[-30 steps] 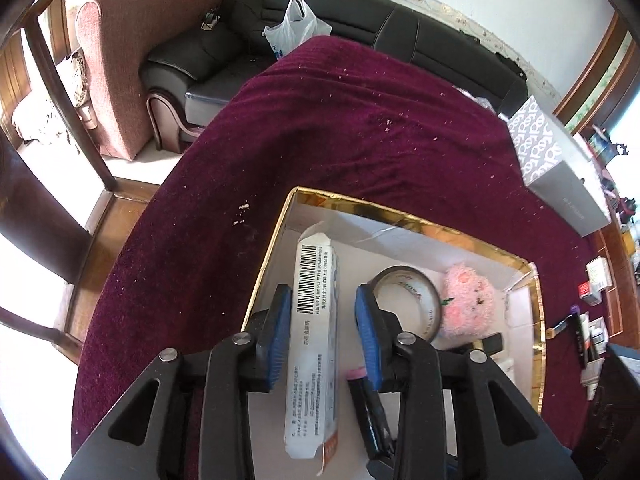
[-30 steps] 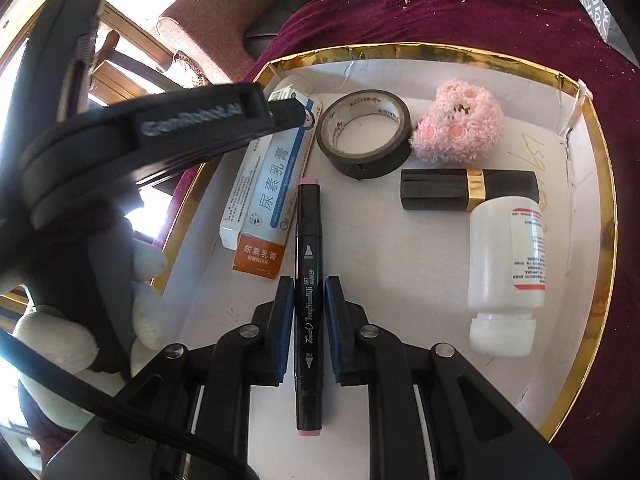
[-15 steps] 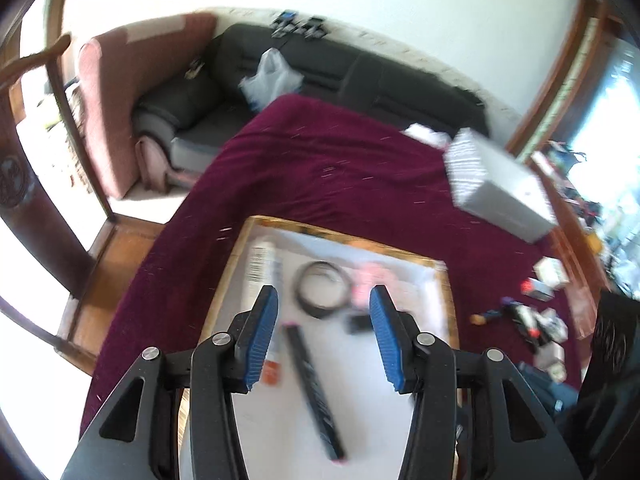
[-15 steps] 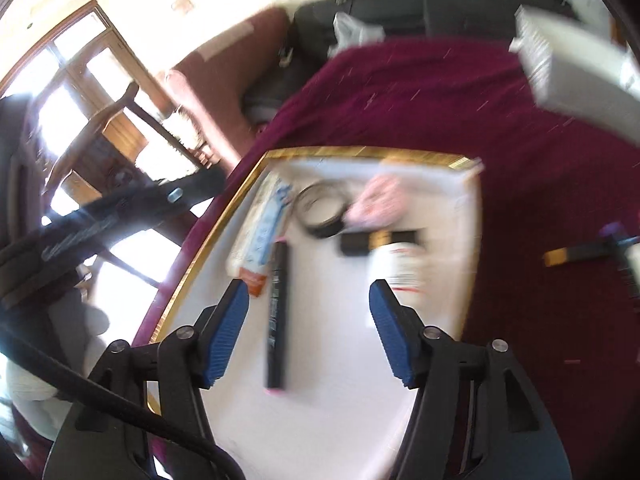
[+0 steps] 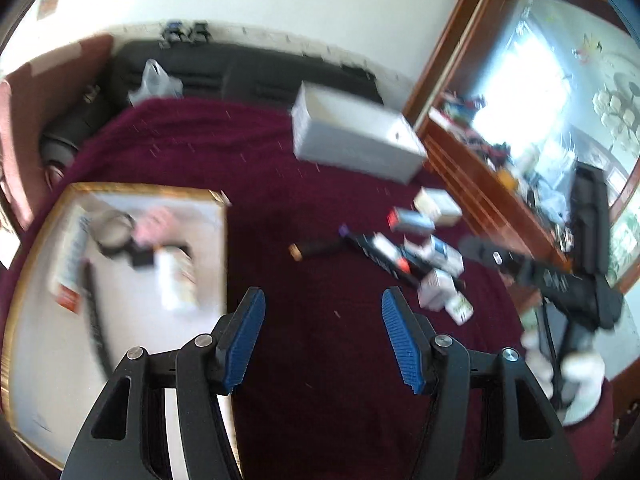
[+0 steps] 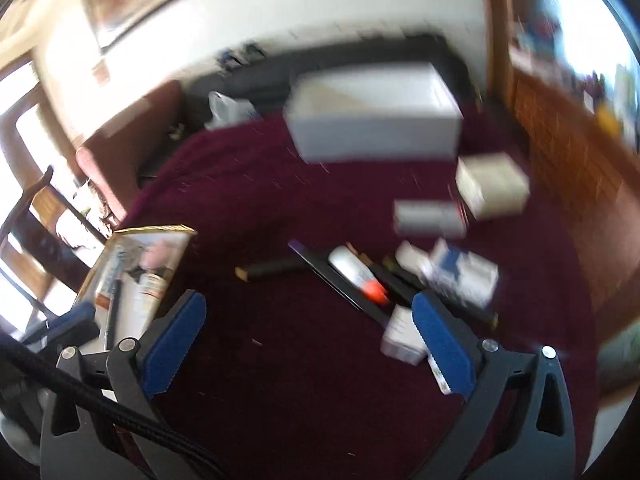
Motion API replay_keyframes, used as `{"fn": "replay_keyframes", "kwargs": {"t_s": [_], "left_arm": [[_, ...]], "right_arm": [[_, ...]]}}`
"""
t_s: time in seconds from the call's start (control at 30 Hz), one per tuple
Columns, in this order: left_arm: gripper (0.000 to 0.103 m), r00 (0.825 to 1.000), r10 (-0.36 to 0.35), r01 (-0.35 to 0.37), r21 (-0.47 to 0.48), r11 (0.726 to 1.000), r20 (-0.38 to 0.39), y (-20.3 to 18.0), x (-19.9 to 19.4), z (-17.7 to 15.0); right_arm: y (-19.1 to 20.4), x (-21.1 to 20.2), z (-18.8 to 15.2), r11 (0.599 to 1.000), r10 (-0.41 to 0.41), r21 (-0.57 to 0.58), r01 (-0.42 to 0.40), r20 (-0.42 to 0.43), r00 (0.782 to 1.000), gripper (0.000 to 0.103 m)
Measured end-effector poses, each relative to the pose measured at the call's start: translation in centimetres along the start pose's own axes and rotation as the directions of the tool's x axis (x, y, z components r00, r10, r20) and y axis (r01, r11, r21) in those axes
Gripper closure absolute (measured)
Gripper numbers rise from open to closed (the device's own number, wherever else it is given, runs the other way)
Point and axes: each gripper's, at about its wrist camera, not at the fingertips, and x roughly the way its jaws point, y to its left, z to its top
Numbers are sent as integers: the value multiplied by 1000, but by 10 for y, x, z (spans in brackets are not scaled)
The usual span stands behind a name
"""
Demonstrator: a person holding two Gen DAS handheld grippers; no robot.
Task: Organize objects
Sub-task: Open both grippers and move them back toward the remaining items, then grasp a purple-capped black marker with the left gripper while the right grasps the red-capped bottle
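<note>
Both empty and opening, left gripper (image 5: 322, 338) and right gripper (image 6: 308, 344), over maroon cloth (image 5: 320, 184); gold-rimmed white tray (image 5: 132, 190) holding blurred marker (image 5: 96, 324), bottle (image 5: 176, 276), tape roll (image 5: 112, 232).

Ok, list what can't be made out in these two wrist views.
- Left wrist view: labels on the items in the gold-rimmed tray are unreadable from motion blur.
- Right wrist view: print on the small boxes is smeared by blur.
- Right wrist view: the tray's near end is hidden by the left gripper.
- Left wrist view: the room behind the glass door is lost to glare.
</note>
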Motion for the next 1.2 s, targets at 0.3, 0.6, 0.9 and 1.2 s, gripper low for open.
{"fn": "replay_keyframes", "kwargs": {"t_s": [0.3, 0.6, 0.9, 1.2], "left_arm": [[48, 997, 43, -49, -99, 994, -69, 9, 35, -14], [48, 994, 86, -93, -112, 989, -65, 26, 43, -6], [48, 972, 173, -175, 0, 985, -158, 1, 95, -16], [67, 938, 311, -287, 160, 944, -151, -23, 121, -35]], "right_arm": [[-46, 94, 24, 958, 214, 225, -177, -149, 966, 3], [-20, 129, -7, 803, 576, 372, -467, -279, 768, 3], [-22, 74, -24, 883, 435, 270, -384, -168, 884, 4], [-47, 67, -30, 884, 410, 304, -356, -138, 901, 4]]}}
